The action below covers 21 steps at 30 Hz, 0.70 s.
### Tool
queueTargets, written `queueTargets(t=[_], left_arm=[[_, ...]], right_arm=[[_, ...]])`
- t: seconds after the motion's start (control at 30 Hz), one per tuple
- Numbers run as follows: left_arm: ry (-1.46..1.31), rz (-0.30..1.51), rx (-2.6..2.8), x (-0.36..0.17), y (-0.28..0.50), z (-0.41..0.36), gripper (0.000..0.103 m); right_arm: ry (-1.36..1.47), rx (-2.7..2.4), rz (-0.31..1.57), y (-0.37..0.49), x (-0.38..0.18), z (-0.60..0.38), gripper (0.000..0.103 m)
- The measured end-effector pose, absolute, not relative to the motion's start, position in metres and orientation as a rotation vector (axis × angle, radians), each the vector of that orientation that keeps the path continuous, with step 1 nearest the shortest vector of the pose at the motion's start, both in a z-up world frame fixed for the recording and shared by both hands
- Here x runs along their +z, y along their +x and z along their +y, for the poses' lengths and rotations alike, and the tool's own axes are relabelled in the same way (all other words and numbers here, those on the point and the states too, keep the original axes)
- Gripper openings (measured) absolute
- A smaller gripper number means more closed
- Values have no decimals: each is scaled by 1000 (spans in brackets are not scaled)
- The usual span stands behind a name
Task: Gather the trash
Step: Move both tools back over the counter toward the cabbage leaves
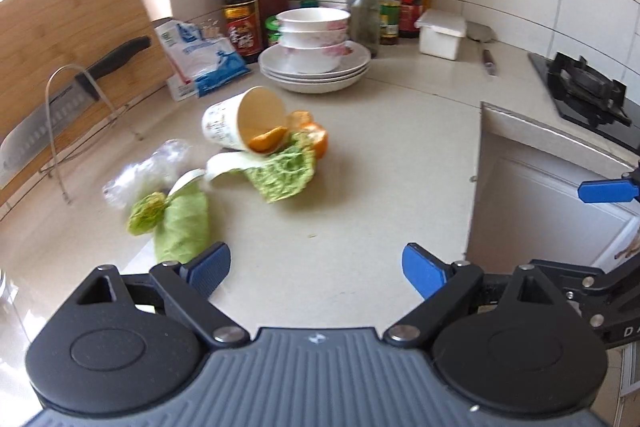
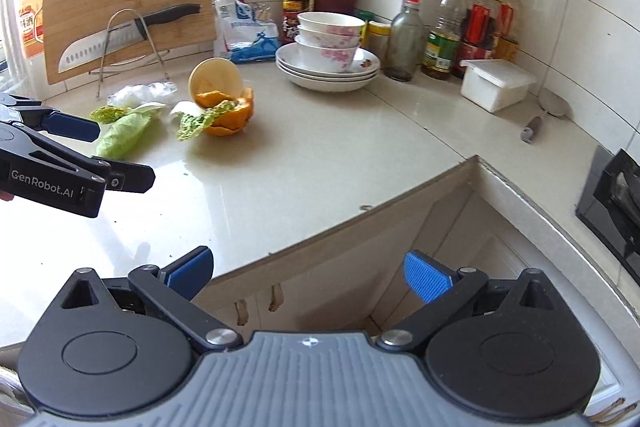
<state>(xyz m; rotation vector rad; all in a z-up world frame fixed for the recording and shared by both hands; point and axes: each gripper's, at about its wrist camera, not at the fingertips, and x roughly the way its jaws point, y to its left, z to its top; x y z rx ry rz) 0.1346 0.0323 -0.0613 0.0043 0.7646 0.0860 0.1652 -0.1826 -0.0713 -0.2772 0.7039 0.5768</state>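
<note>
Both my left tool [image 1: 316, 269] and right tool [image 2: 310, 275] are wide open, holding nothing. Cabbage leaves [image 1: 182, 227], tipped paper cup [image 1: 244, 123] and orange peel [image 1: 316, 137] lie on the pale worktop [image 1: 380, 163]; stacked bowls [image 1: 314, 39] stand behind.

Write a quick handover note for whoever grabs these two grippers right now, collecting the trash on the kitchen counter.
Left gripper: open, empty, low over the counter just short of the nearest cabbage leaf.
Right gripper: open, empty, over the counter's front edge.
Trash, all on the counter: tipped paper cup with an orange peel piece inside, more orange peel beside its mouth, second cabbage leaf in front of the cup, crumpled clear plastic to the left.
Done: nothing picked up. No bin is in view.
Left: gather every piece.
</note>
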Motion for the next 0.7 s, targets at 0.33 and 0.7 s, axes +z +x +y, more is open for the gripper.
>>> queueTargets(t=[0.33,0.7], left_arm=[[-65,796,235,-77,138,91,93],[-107,723,288,-64,175,142,92]], right_arm=[[-317,690,710,183,-76,-135,103],[-334,722,727,204,-80,-108,103]])
